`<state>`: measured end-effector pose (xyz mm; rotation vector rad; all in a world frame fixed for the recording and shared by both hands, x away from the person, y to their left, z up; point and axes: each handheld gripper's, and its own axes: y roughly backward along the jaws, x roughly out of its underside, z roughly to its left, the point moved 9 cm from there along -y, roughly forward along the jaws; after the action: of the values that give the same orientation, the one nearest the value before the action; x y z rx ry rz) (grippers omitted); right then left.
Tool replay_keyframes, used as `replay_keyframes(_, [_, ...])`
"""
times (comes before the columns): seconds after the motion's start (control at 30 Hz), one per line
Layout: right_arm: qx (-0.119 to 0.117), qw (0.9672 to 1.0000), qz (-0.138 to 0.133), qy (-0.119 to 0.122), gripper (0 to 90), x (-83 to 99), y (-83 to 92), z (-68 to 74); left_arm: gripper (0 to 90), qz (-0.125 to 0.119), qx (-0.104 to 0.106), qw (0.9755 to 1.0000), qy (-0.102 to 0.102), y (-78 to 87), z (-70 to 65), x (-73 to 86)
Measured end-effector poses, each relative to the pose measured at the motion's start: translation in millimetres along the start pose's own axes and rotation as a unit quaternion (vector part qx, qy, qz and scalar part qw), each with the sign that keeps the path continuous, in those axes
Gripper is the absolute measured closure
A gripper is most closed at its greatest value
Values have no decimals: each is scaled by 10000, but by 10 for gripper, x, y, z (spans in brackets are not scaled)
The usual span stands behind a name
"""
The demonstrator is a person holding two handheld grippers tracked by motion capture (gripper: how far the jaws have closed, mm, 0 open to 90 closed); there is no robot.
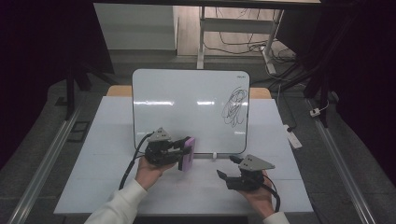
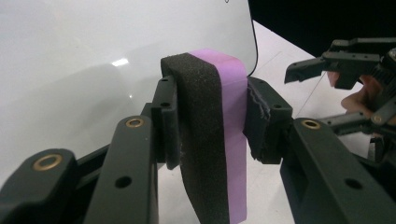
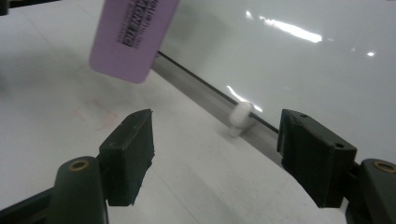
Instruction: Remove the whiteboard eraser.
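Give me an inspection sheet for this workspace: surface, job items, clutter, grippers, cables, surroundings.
Surface: white table, bare around the board.
Job's things: whiteboard propped up, black scribble at its upper right; purple eraser with black foam face.
Clutter: small white peg at the board's lower edge.
Grippers: left gripper shut on the eraser; right gripper open, nothing between its jaws.
Cables: black cable trails from left gripper; floor cables behind.
Surroundings: dark room, desk frame beyond.
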<state>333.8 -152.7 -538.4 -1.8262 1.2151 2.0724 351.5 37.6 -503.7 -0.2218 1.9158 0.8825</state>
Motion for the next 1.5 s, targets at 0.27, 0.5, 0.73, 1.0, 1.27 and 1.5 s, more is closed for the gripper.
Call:
replay_keyframes(0.27, [-272,9996,-46,-39,267,-62,-104,182,591,-31,13,10000,-15,-20,-19,2])
replay_keyframes(0.5, [-438,9990,-84,-9,248,-150,-257,403,591,32,55,10000,-73,-71,-76,29])
replay_keyframes(0.73, [-502,9985,-153,-129,241,-200,-345,485,591,49,100,9999,-126,-114,-135,47])
replay_keyframes(1.0, [-472,9984,-162,-280,224,-213,-488,537,591,53,161,9997,-185,-141,-215,56])
replay_keyframes(1.27, [-521,9969,-154,-564,234,-252,-577,569,590,-21,197,9996,-208,-122,-249,44])
replay_keyframes(1.5, [-553,9952,-306,-746,324,-291,-591,559,590,-70,229,9996,-175,-113,-259,44])
